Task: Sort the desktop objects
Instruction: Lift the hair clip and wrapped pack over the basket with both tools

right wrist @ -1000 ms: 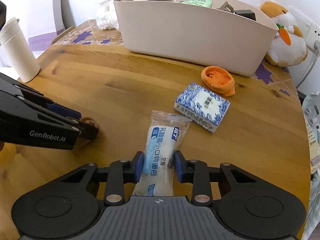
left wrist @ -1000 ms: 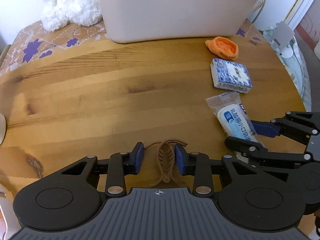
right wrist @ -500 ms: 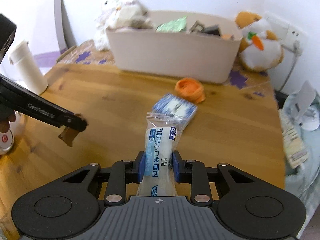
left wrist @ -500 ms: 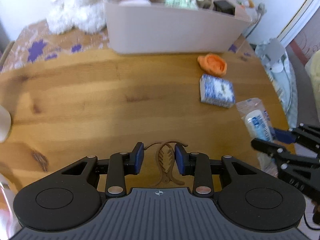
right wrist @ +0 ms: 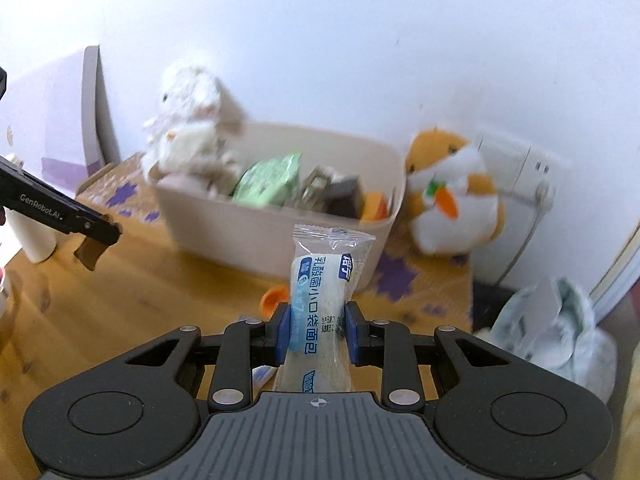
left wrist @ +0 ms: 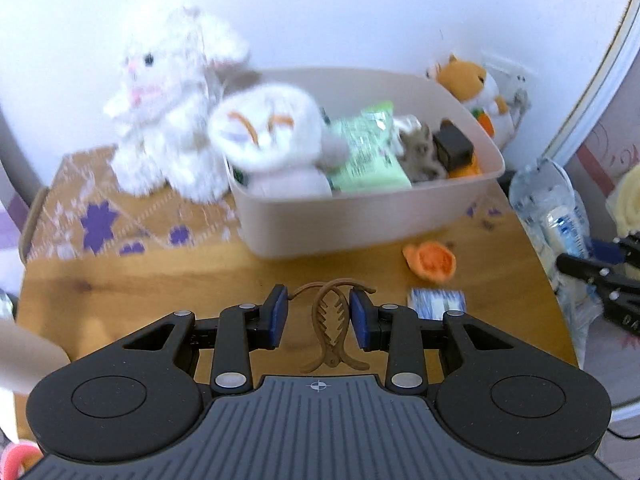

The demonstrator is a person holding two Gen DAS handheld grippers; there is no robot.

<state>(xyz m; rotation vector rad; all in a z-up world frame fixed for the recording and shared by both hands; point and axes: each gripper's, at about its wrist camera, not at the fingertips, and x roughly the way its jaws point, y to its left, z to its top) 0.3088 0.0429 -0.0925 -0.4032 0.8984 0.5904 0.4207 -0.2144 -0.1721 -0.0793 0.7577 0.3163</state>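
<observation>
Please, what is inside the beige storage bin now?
In the beige bin lie a white plush, a green packet, a grey-brown item, a black box and something orange. Anything underneath them is covered.

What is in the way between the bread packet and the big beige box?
Nothing visible blocks it. The right gripper holds the clear-wrapped bread packet up above the wooden table, and the beige plastic bin sits straight ahead with its top open. The bin is already crowded, with a green packet inside.
</observation>
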